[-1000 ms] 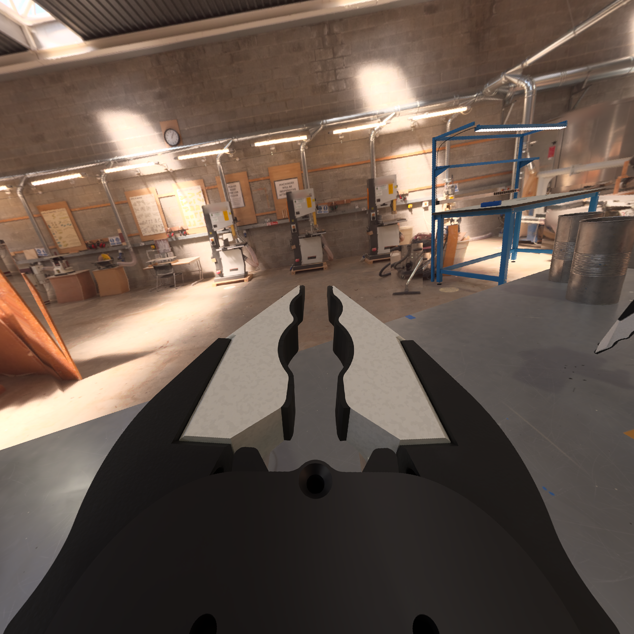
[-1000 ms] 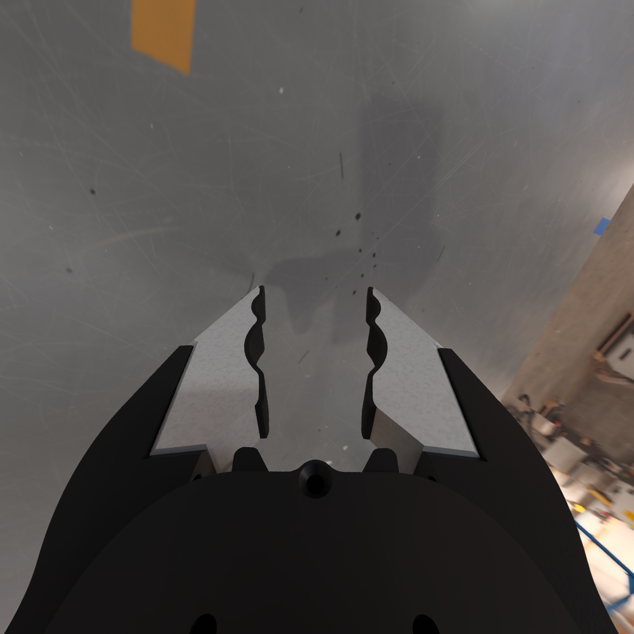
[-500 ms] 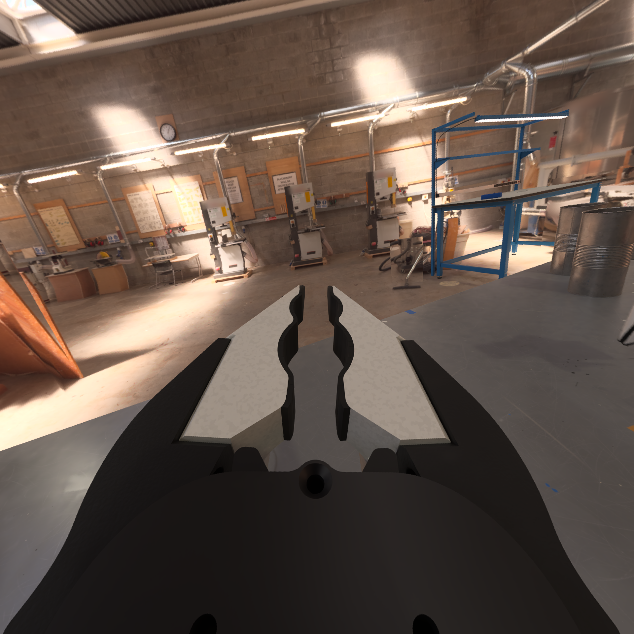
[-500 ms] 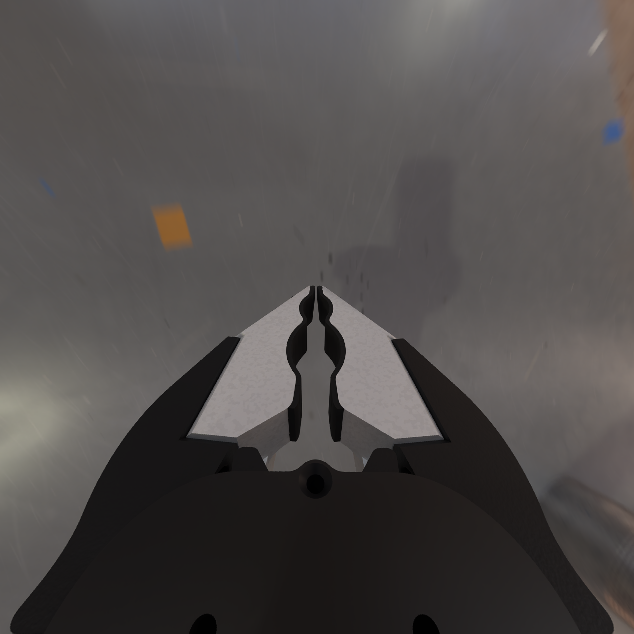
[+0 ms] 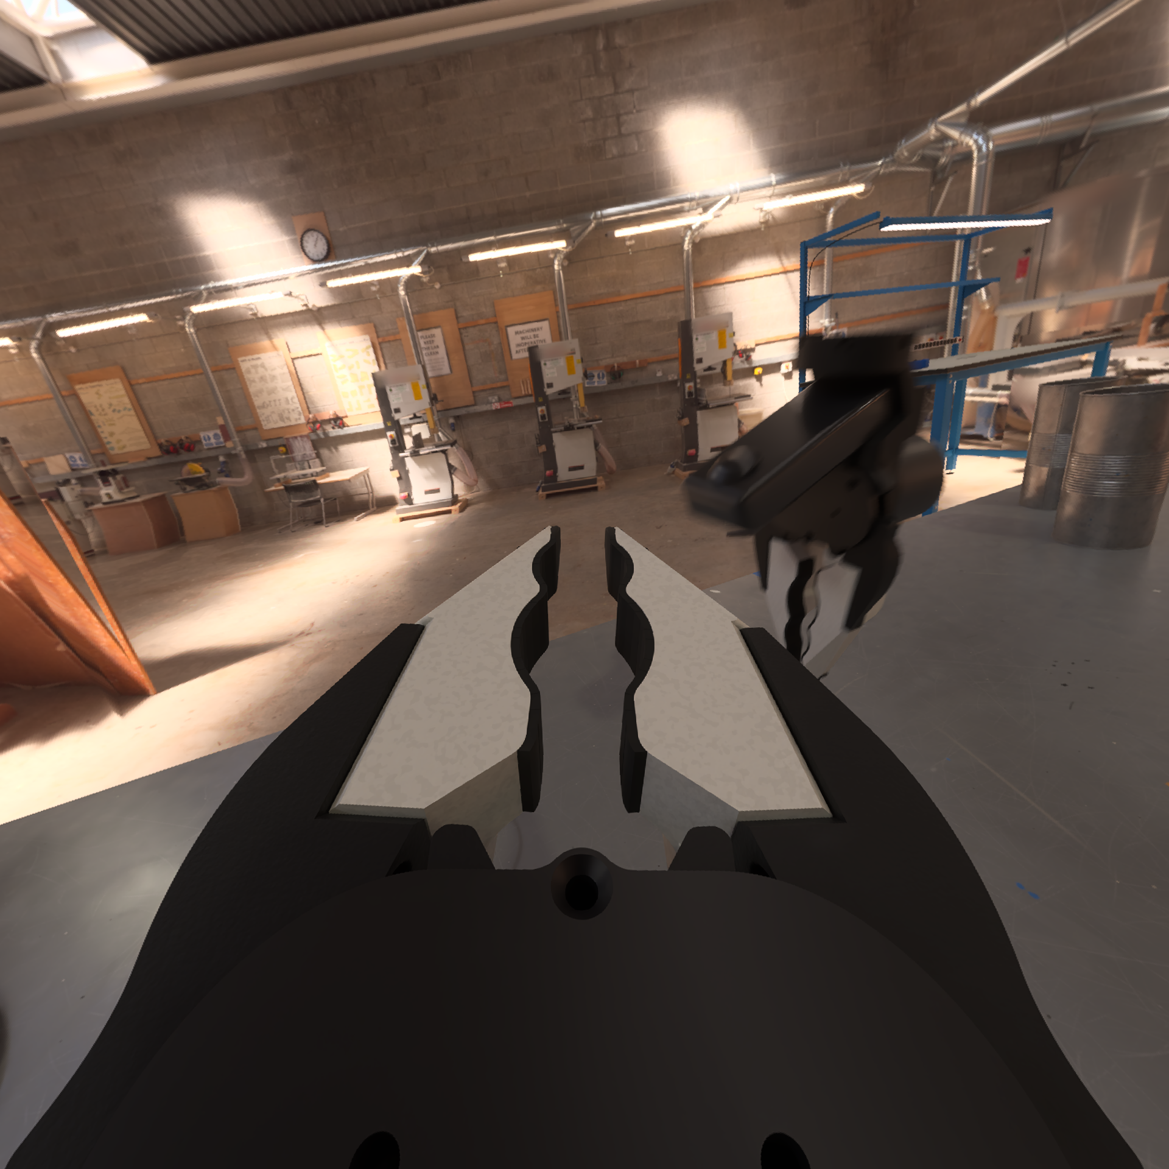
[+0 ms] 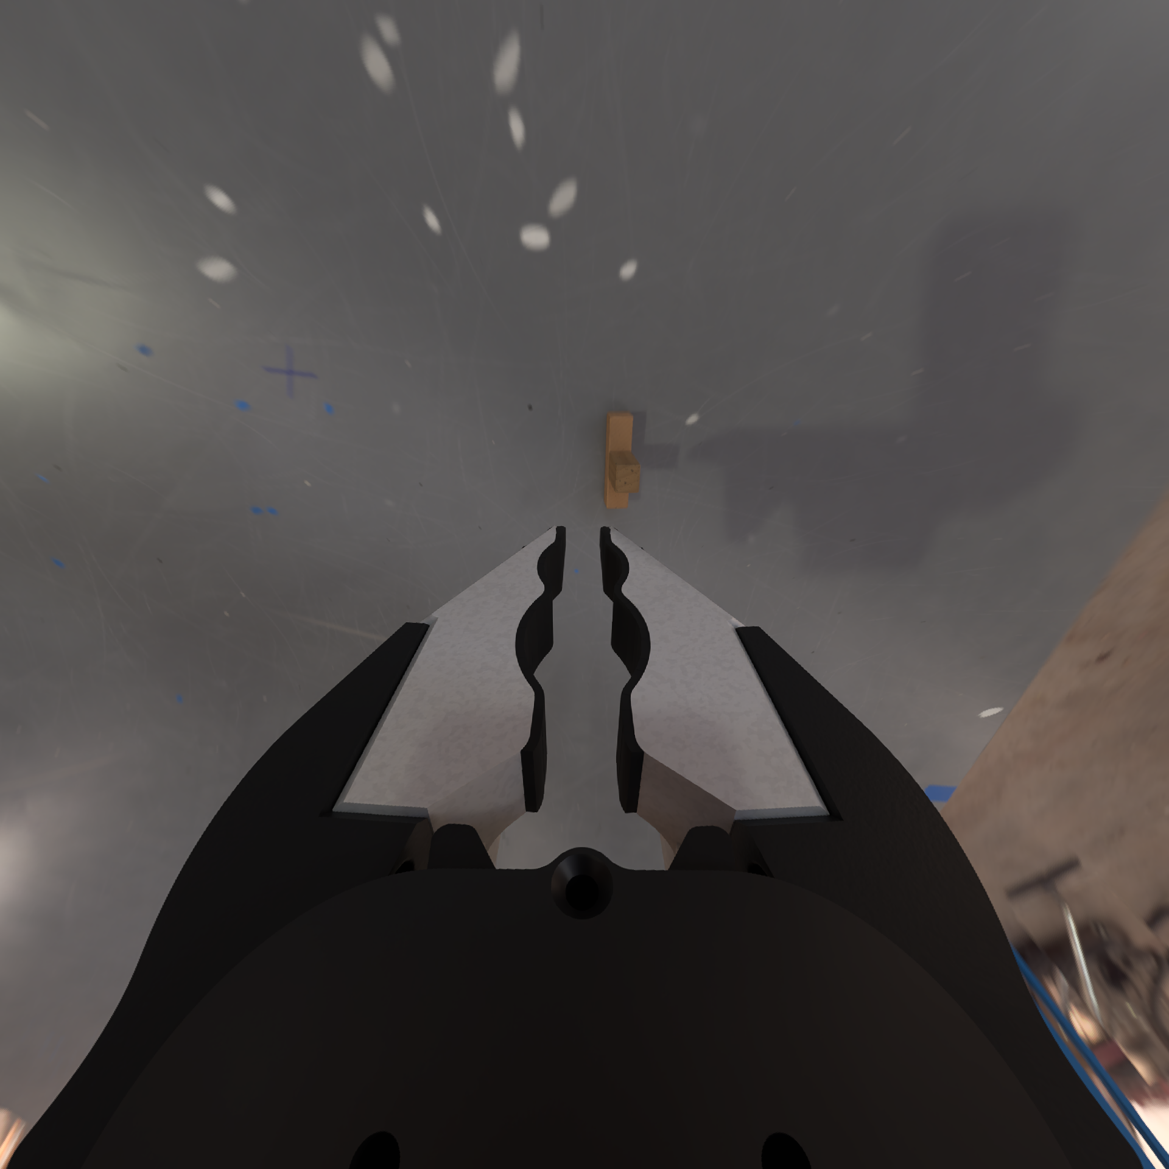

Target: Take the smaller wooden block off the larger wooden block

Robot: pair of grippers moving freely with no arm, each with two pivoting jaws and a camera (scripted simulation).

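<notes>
In the right wrist view, two pale wooden blocks sit just above the middle of the frame on a scratched grey table (image 6: pixel 253 632). The larger block (image 6: pixel 618 430) is a long, narrow bar running up and down the picture. The smaller block (image 6: pixel 623 479) is a short cube resting on top of it, near its lower end and overhanging slightly to the right; end grain shows on the cube's facing side. A dark shadow spreads to the right of both.

The right gripper (image 6: pixel 582 528) fills the lower half of that view. Its two white fingers with black wavy inner edges are slightly parted, with a narrow gap between the tips. It holds nothing and touches nothing; the blocks lie just beyond the tips, a little to the right.

In the left wrist view, the left gripper (image 5: pixel 582 528) is likewise slightly parted and empty above the table edge, facing a workshop. The right gripper (image 5: pixel 816 607) appears at middle right, pointing down; it is blurred, so its opening is hard to judge there.
</notes>
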